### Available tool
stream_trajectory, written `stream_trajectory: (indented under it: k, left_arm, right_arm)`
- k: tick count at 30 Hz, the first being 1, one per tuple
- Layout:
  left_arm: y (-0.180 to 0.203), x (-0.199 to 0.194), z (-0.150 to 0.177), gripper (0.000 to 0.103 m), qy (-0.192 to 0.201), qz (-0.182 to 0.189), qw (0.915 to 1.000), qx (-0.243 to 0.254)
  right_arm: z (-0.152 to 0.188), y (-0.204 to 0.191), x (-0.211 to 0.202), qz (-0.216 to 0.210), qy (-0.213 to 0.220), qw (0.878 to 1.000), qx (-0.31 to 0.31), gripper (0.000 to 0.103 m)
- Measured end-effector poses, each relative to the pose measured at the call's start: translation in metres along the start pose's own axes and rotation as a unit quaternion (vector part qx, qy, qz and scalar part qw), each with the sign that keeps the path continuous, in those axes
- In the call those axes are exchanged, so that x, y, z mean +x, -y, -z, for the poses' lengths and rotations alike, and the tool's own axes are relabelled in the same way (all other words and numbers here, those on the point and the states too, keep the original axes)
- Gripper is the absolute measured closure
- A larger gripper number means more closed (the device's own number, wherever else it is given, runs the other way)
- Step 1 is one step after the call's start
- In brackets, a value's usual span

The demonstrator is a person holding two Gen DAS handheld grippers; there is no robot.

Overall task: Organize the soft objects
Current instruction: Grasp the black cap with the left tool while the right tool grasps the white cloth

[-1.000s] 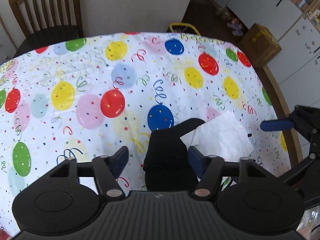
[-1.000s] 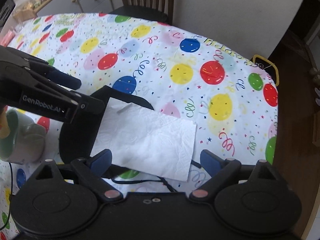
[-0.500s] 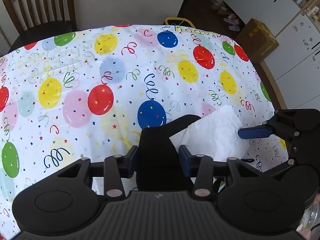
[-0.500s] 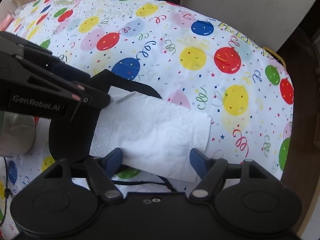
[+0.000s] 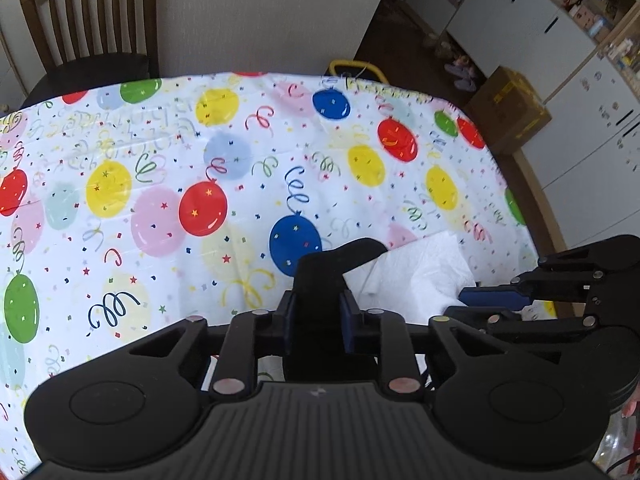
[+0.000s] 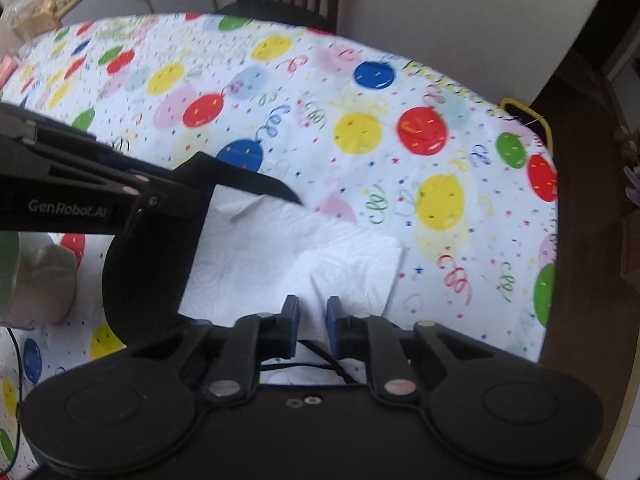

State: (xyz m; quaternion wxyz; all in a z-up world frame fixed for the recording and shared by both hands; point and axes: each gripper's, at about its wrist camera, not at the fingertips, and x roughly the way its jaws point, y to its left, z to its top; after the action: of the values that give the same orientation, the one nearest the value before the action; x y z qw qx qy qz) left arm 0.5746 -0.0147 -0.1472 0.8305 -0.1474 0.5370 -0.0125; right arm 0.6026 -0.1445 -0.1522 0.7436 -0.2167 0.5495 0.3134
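The black pouch (image 5: 320, 280) lies on the balloon cloth (image 5: 160, 200) with the white napkin (image 6: 280, 256) partly tucked in its mouth, near the table's right edge. The left gripper (image 5: 318, 320) has just been closing and now pinches the pouch's rim; the right gripper (image 6: 313, 320) has just been closing too, its jaws nearly together on the napkin's near edge. To do this well, I would keep the pouch pinned and its mouth lifted, then feed the napkin in slowly and low, avoiding tearing the thin paper.
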Motion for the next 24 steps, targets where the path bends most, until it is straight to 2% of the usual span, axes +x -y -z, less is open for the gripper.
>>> stream_trajectory:
  k: [2,4,14,24]
  left_arm:
    - [0.0,-0.006,0.001,0.085,0.01,0.005,0.9999,-0.002]
    - [0.001,-0.011,0.002,0.085,0.015,0.008,0.9998,-0.004]
    - [0.013,-0.053,0.01,0.087,0.057,0.019,0.9982,-0.006]
    - [0.045,-0.119,0.019,0.087,0.114,0.035,0.9928,0.003]
  right_arm:
    - [0.003,0.005,-0.01,-0.003,0.016,1.0,0.013,0.1]
    - [0.007,0.009,-0.021,0.001,0.034,0.999,0.026,0.101]
    - [0.036,0.018,-0.091,-0.001,0.111,0.992,0.064,0.102]
    - [0.094,0.029,-0.159,0.002,0.169,0.979,0.11,0.102]
